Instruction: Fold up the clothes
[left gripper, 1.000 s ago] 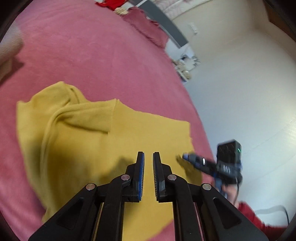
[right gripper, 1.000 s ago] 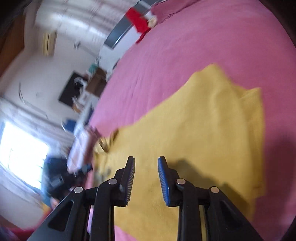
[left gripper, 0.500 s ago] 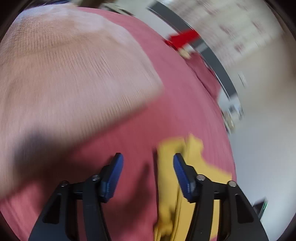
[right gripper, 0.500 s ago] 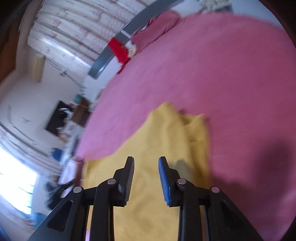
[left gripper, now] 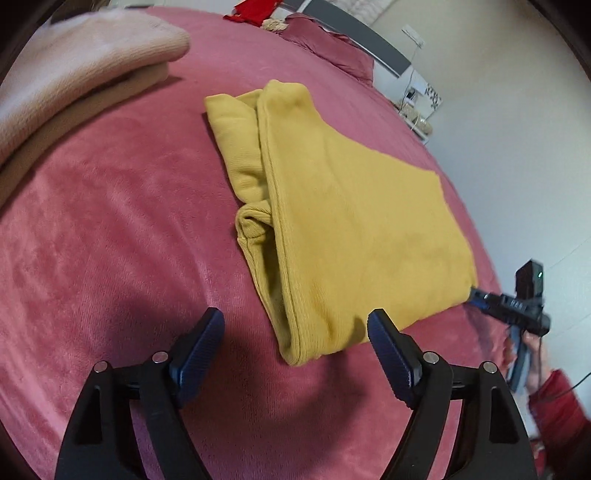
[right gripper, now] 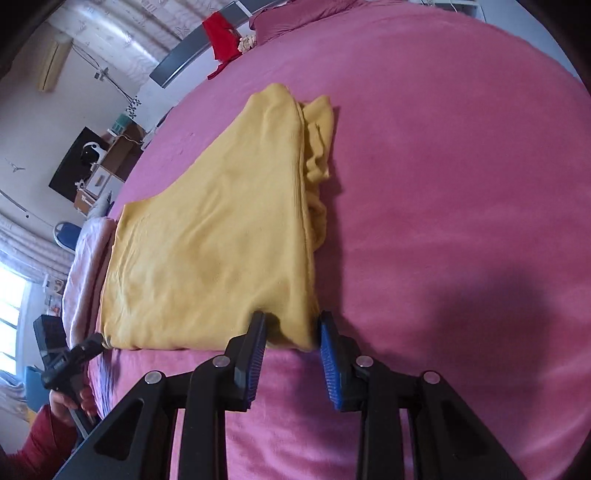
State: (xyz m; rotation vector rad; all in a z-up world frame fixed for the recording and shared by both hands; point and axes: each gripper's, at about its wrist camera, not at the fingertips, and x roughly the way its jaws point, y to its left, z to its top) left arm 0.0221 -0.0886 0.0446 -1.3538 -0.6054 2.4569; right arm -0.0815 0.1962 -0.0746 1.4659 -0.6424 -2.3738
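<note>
On the pink bedspread [left gripper: 110, 221] the yellow garment [left gripper: 351, 221] lies folded — left gripper [left gripper: 295, 334] gapes before one corner, right gripper [right gripper: 291, 338] straddles another, unclamped, likely for a grab or release.

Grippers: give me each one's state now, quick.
Left gripper: open, holding nothing.
Right gripper: open, fingers either side of the yellow garment's corner.

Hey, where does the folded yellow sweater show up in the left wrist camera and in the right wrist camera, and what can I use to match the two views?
Left wrist view: the yellow sweater lies centre to right on the pink bedspread, ahead of the open left gripper.
Right wrist view: it fills centre-left, its near corner between the fingers of the open right gripper.
Shared landmark: the red garment at the bed's far end.
</note>
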